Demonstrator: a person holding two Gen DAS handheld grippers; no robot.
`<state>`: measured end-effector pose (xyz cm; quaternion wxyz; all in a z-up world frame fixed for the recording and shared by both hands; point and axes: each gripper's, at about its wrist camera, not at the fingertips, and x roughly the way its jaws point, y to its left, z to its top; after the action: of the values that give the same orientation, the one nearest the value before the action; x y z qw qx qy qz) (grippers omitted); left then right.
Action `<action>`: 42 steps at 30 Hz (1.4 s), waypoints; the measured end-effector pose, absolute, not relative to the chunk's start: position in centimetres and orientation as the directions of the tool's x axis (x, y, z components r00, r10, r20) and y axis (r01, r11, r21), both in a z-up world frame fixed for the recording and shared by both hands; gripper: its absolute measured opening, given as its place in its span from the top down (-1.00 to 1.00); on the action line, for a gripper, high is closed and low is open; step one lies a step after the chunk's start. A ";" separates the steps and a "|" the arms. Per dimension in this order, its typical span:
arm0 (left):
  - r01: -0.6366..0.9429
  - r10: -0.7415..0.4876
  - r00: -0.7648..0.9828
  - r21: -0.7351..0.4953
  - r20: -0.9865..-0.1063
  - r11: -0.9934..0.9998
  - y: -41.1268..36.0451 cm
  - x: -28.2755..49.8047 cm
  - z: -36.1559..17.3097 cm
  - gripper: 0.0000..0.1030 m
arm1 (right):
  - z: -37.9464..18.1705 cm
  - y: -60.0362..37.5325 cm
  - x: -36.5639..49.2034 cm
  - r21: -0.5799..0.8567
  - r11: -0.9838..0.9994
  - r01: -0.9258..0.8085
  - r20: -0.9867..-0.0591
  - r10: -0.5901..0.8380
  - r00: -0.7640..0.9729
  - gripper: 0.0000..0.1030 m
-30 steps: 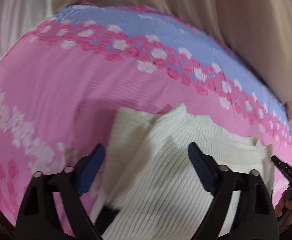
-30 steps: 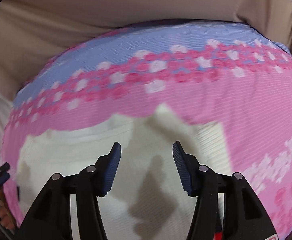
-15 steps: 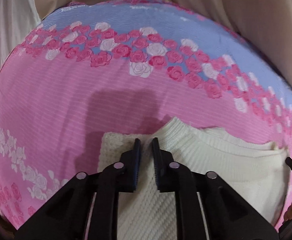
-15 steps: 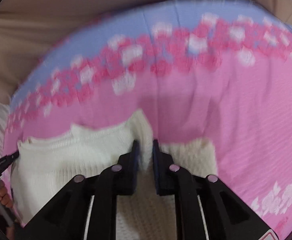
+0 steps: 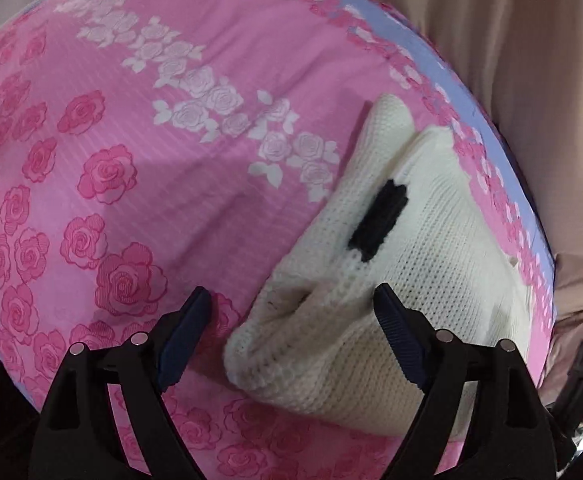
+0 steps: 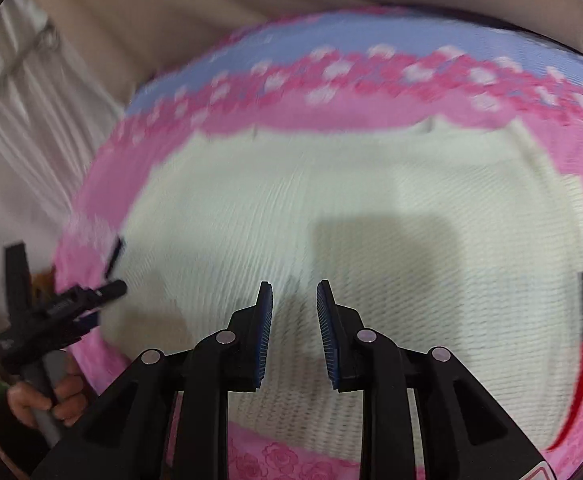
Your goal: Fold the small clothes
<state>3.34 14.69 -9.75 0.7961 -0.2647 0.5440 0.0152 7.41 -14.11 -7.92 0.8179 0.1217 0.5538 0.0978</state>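
Cream knit sweater [image 5: 403,280] lies on the bed, on a pink rose-print sheet [image 5: 139,128], near the edge by the beige curtain [image 5: 539,92]; a black patch [image 5: 377,222] shows on the top layer, and the near end is bunched into a thick rumpled roll. Left tongs [image 5: 291,332] spread wide, empty, one finger over the sheet, the other over the knit, straddling that bunched end. Right tongs [image 6: 293,332] part open, holding nothing, poised above the broad flat body of the sweater [image 6: 331,208]; view blurred by motion. Judgement: fold only partly made. To do it well, pinch all layers of the rolled end together, low and square to the edge, lift just clear, lay it over evenly, and smooth with the right so the loose knit does not drag or skew
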 end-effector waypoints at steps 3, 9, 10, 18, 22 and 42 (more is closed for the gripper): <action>-0.283 -0.298 0.409 -0.430 -0.863 0.857 14.4 3.9 -9.5 0.02 | -10.1 -12.1 7.4 0.228 0.972 -0.051 -0.903 0.230 0.362 0.54; -0.145 -0.404 0.477 -0.523 -0.781 0.840 11.9 4.7 -3.5 0.53 | -10.3 -12.4 7.8 0.250 0.967 -0.044 -0.899 0.249 0.360 0.53; -0.062 -0.416 0.496 -0.509 -0.762 0.859 9.9 4.7 -1.1 0.54 | -10.2 -13.1 7.8 0.289 0.957 -0.022 -0.890 0.277 0.363 0.53; 0.421 -0.584 0.393 -0.425 -0.710 0.801 -9.3 2.9 6.9 0.55 | -7.1 -21.8 2.6 0.437 0.885 0.160 -0.820 0.319 0.474 0.34; 0.561 -0.533 0.236 -0.333 -0.813 0.757 -19.3 0.8 2.2 0.53 | -6.9 -28.3 -2.2 0.453 0.840 0.297 -0.810 0.250 0.530 0.24; 0.425 -0.221 0.282 -0.085 -0.934 0.901 -10.4 -3.1 -8.0 -0.46 | -9.7 -30.6 1.9 0.593 0.726 0.348 -0.789 0.440 0.429 -0.50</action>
<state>-3.15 -10.44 -8.00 0.7956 0.0905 0.5636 -0.2027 1.85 -30.64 -9.69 0.7604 0.3690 0.5335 0.0302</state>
